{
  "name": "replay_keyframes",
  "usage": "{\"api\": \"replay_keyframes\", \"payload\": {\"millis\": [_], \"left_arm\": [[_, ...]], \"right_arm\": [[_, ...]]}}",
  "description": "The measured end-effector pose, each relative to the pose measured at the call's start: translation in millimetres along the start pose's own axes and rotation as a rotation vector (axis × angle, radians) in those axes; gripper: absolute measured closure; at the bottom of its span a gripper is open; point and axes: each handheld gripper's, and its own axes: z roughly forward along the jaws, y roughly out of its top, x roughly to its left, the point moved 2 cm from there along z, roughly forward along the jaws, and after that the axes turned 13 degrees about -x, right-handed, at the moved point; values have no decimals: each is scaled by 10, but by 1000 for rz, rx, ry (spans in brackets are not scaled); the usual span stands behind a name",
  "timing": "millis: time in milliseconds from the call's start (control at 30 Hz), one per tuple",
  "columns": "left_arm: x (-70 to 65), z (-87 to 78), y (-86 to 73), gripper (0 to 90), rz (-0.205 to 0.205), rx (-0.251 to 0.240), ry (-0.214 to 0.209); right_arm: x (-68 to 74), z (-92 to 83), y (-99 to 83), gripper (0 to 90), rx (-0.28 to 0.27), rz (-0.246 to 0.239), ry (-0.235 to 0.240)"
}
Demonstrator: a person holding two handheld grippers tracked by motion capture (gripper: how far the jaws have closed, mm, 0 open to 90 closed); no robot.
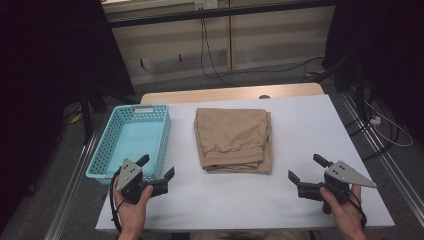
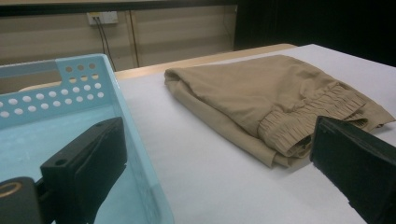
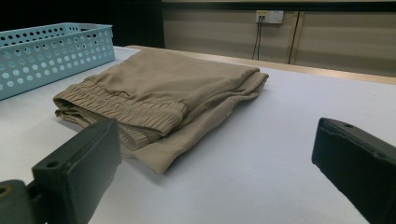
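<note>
Basket: I saw the light blue basket along the table's left edge, its long side running from near edge toward far edge. Its walls were full of round holes, and the floor of it looked bare.

Left gripper: I had the left gripper at the near left corner of the table, in my left hand. Its jaws stood wide apart, released, with nothing between them. In the left gripper view one jaw sat over the basket's near end and the other over the white tabletop, so the basket's right wall ran between them.

Trousers: the folded tan trousers lay in the middle of the table, just beside the basket but not touching it. The gathered waistband faced the near edge, folded layers stacked under it. Neither gripper touched them.

Right gripper: I held the right gripper at the near right corner in my right hand, grey plate on top. Its jaws were also spread wide and empty. In the right gripper view the trousers' waistband lay ahead of the jaws, apart from both.

Table: white top, a strip of bare wood along the far edge.

Background: cables hung down the far wall from a socket.
</note>
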Motion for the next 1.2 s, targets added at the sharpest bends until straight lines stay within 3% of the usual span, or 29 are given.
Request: {"api": "replay_keyframes", "payload": {"millis": [233, 367, 567, 700, 900, 1167, 1200], "left_arm": [[-79, 42, 26, 45, 3, 12, -32], [-100, 65, 33, 65, -30, 39, -55], [-165, 164, 69, 77, -31, 62, -48], [-215, 263, 105, 74, -33, 39, -71], [-223, 429, 161, 72, -50, 56, -100], [-205, 641, 209, 68, -54, 84, -124], [-192, 725, 228, 70, -58, 95, -126]], "right_arm": [[-2, 2, -1, 15, 0, 0, 1], [1, 11, 0, 15, 1, 2, -4], [-3, 20, -8, 15, 2, 20, -5], [-20, 10, -9, 17, 1, 36, -2], [-36, 9, -16, 18, -8, 43, -1], [12, 45, -9, 14, -16, 7, 11], [17, 51, -9, 13, -15, 18, 14]]}}
